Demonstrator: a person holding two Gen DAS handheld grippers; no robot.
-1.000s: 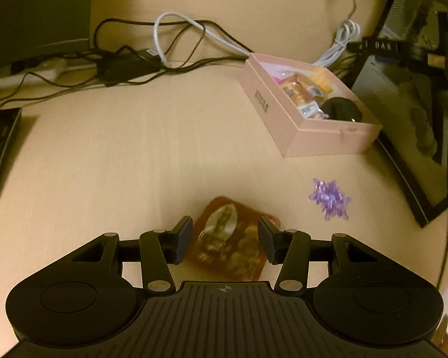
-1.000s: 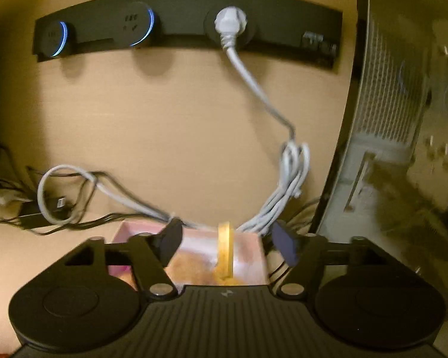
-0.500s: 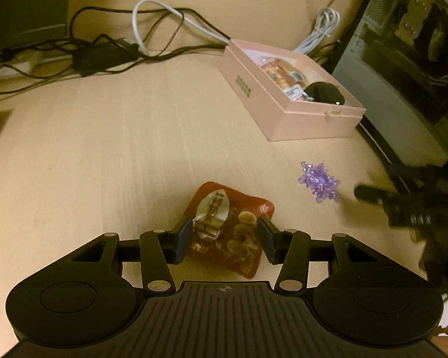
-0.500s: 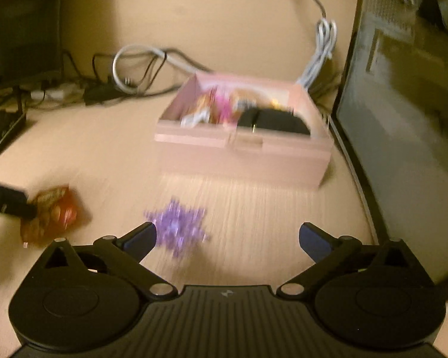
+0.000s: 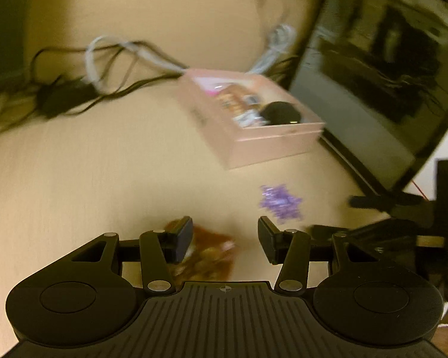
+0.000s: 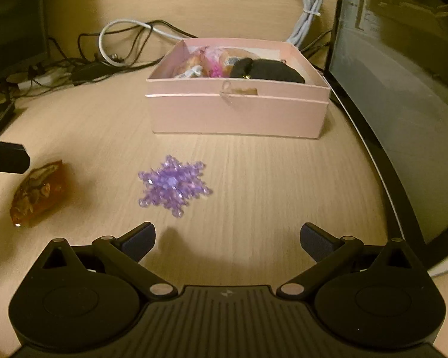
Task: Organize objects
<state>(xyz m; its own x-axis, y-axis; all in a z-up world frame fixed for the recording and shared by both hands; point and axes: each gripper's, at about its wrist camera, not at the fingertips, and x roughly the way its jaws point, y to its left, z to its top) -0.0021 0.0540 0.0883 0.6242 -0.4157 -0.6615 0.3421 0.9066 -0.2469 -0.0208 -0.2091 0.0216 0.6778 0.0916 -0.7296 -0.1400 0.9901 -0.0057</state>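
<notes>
Right wrist view, nearest first: the right gripper fills the bottom of the frame, its jaws spread as wide as they go with nothing but bare wood between them. They have just been opening. Just beyond the left fingertip, a little left of centre, lies the flat purple beaded snowflake ornament on the pale wooden desk. It sits off the gripper's midline, so a straight close could catch only one edge and flick it away; being thin and flat, it may also slide under the pads rather than lift.

At the left edge lies the glossy amber-red snack packet, with one finger of the left gripper beside it. In the blurred left wrist view that gripper's jaws stand moderately apart over the packet, the left pad across its edge; I cannot tell whether they press it. A crinkly pouch pinched at one corner could slip out.

Further up the frame, at centre, stands the open pink cardboard box, already holding wrappers and a black pouch; that crowding could make a dropped item perch on top. Both tools working close together risk a collision. Tangled cables lie behind.
</notes>
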